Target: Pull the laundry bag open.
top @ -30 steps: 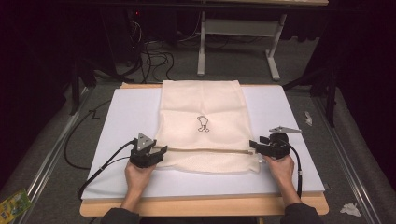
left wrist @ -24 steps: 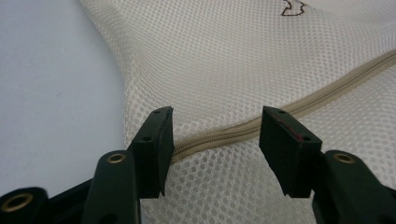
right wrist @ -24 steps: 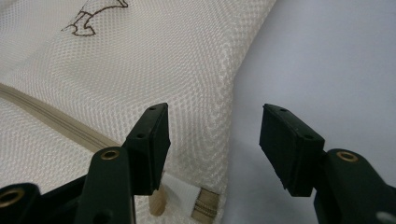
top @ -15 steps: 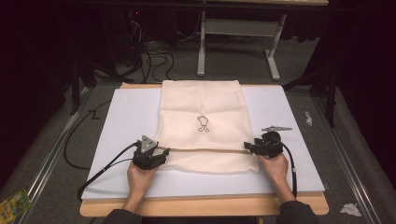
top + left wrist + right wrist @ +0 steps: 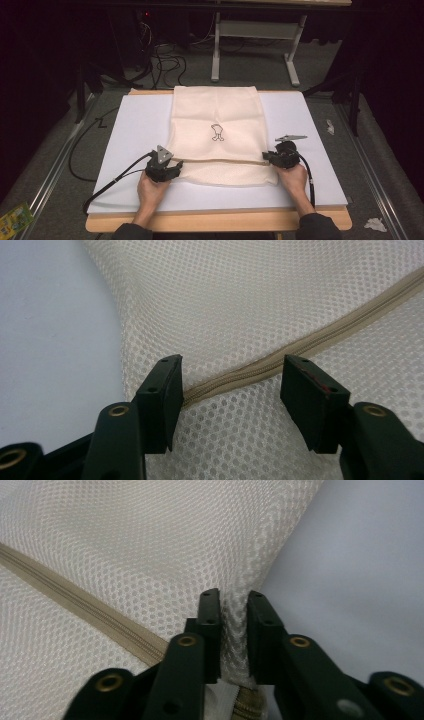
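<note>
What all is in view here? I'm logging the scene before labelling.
mesh bag: one, cream, flat on the board's middle, small dark print on it
zipper: one, tan, across the bag's near part
board: one, white, covers the table
table: one, wood, edge shows at the near side
green packet: one, floor, near left
paper scraps: two, white, floor at right
cables: several, black, floor behind the table
left tongs: black, open, astride the zipper's end
right tongs: black, have just closed, pinching the bag's edge
hands: two, near edge
</note>
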{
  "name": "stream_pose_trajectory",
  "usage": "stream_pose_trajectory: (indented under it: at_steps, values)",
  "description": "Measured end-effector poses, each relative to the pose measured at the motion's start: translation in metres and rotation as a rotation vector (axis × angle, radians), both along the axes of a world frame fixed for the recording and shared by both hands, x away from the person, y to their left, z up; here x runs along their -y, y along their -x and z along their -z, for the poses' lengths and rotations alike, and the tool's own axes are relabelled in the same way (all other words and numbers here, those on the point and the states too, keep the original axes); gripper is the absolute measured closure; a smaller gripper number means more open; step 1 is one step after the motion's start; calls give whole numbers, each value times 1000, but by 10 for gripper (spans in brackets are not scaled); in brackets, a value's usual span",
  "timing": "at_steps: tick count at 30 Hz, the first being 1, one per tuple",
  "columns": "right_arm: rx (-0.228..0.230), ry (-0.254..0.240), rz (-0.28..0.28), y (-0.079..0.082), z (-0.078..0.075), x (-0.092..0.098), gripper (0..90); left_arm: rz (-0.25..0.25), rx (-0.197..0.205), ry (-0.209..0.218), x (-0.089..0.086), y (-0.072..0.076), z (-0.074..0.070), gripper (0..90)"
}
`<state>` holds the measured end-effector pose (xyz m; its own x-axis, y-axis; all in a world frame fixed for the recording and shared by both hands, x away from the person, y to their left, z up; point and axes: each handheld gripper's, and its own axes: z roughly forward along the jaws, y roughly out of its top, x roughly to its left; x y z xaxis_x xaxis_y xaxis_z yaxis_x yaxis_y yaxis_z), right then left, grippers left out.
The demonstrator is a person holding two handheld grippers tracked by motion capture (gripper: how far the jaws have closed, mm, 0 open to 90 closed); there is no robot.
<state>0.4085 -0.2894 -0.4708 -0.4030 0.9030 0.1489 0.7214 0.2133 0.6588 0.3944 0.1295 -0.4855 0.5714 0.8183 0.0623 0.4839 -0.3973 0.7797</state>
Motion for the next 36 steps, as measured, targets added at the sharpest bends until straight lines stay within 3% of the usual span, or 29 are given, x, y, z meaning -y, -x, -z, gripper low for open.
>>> stream_pose_trajectory:
  at_steps: [3, 6, 11, 17, 22, 28, 34, 36]
  values:
    - [18, 26, -14, 0, -1, -3, 878, 1, -2, 3, 0, 0, 0, 426]
    - [31, 22, -23, 1, -2, -1, 881, 1, -7, 5, -1, -1, -1, 425]
    - [56, -25, -33, 3, -13, 3, 882, 3, 3, 19, -2, -1, -3, 421]
    - [68, -32, -54, 4, -19, 4, 882, 3, 11, 32, -3, 0, -7, 421]
    - [78, -51, -53, 5, -20, 4, 883, 9, -14, 60, -5, 1, -12, 419]
    - [66, -63, -56, 4, -20, 6, 883, 39, -18, 97, 2, 1, -22, 422]
    - [80, -89, -66, 6, -23, 6, 884, 95, -19, 76, 20, 4, -32, 424]
    - [77, -94, -73, 6, -25, 6, 884, 112, -20, 97, 26, 3, -34, 425]
